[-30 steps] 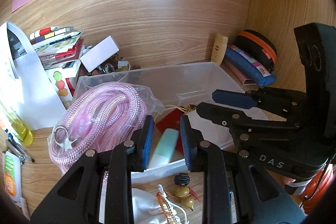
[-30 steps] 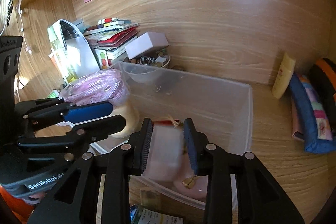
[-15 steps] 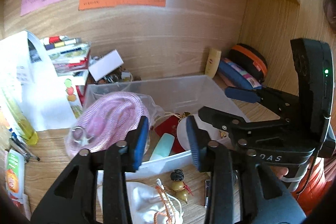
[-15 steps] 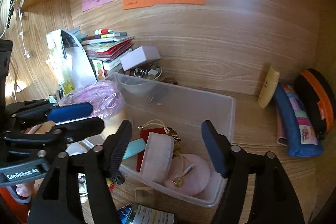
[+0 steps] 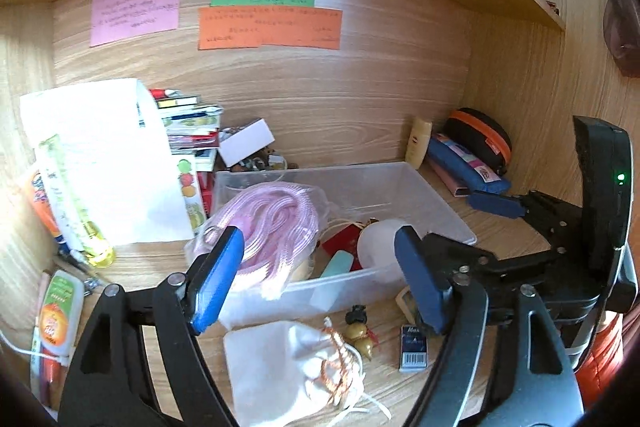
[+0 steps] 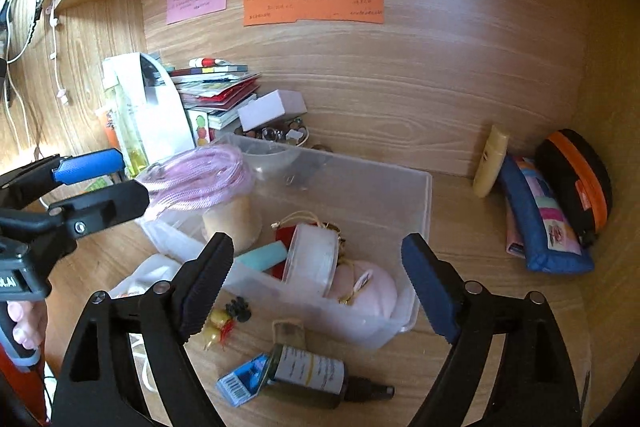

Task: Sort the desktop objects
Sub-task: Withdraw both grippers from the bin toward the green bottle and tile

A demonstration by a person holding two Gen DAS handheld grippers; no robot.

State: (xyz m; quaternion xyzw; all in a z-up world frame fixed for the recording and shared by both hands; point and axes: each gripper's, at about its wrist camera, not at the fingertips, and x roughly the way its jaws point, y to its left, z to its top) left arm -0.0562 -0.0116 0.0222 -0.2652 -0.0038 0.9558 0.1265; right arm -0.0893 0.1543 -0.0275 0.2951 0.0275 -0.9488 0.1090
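left gripper (image 5: 318, 281): jaws opening, blue pads wide apart, nothing gripped; held above the near wall of the bin
right gripper (image 6: 316, 287): jaws opening, wide, nothing between the pads; also held over the near side of the bin
clear plastic bin (image 6: 420, 211): on the wooden desk (image 6: 480, 227), centre, under both grippers
pink coiled rope (image 5: 276, 223): bagged, piled at the bin's left end, hanging over the rim
teal bar (image 6: 262, 255): inside bin, near front wall
white round container (image 6: 314, 259): inside bin, tilted on edge, just right of the teal bar
red card (image 5: 346, 241): inside bin, under the white container
pink round pad (image 6: 370, 289): inside bin, front right corner, small gold charm on it
white drawstring pouch (image 5: 288, 363): on desk in front of bin, orange cord at its mouth
gourd charm (image 5: 360, 337): yellow beads with black knot, on desk between pouch and eraser
eraser (image 5: 414, 353): blue sleeve with barcode, flat on desk near bin front
dark green bottle (image 6: 312, 375): lying on its side in front of bin, touching a small blue box (image 6: 240, 381)
blue pencil case (image 6: 540, 219): right of bin against the side wall, black-orange pouch (image 6: 576, 171) behind it
cream tube (image 6: 490, 163): leaning at the back wall, right of bin
book stack (image 6: 216, 91): back left, white box (image 6: 272, 109) leaning beside it
sticky notes (image 6: 312, 1): pink, green, orange, on the back wall; text too small to read
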